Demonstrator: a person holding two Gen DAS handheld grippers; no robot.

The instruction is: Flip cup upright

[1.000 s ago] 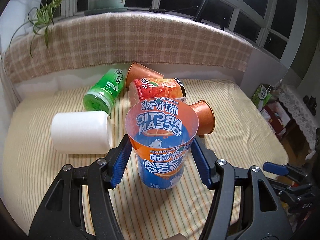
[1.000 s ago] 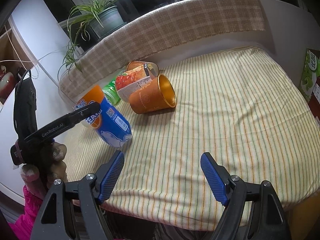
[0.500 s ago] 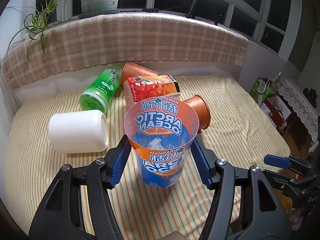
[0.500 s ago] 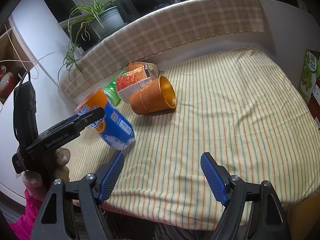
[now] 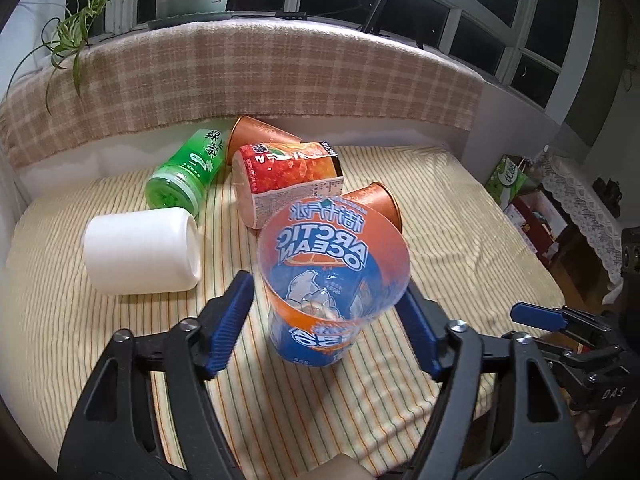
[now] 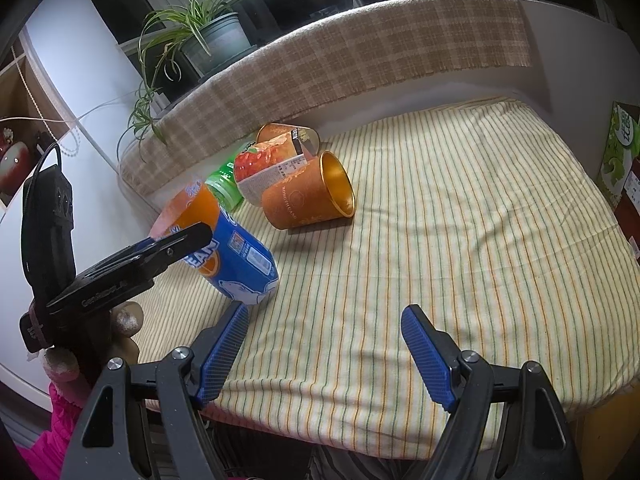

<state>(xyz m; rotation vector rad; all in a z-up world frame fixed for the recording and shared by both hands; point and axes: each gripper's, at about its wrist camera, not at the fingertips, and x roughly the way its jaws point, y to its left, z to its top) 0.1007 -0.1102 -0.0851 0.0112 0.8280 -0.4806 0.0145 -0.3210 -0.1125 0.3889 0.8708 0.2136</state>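
A blue and orange Arctic Ocean cup stands mouth-up, tilted, with its base on the striped cloth. It also shows in the right wrist view. My left gripper has its blue pads on either side of the cup; the left pad stands slightly off the wall, so the grip looks loosened. My right gripper is open and empty over the cloth's front edge, to the right of the cup.
Lying on their sides behind the cup are a white cup, a green cup, a red-orange printed cup and two copper cups. The table drops off at the right and front.
The blue cup has been set lower onto the cloth and shifted right. The left jaws have widened around it. The right gripper has not moved.
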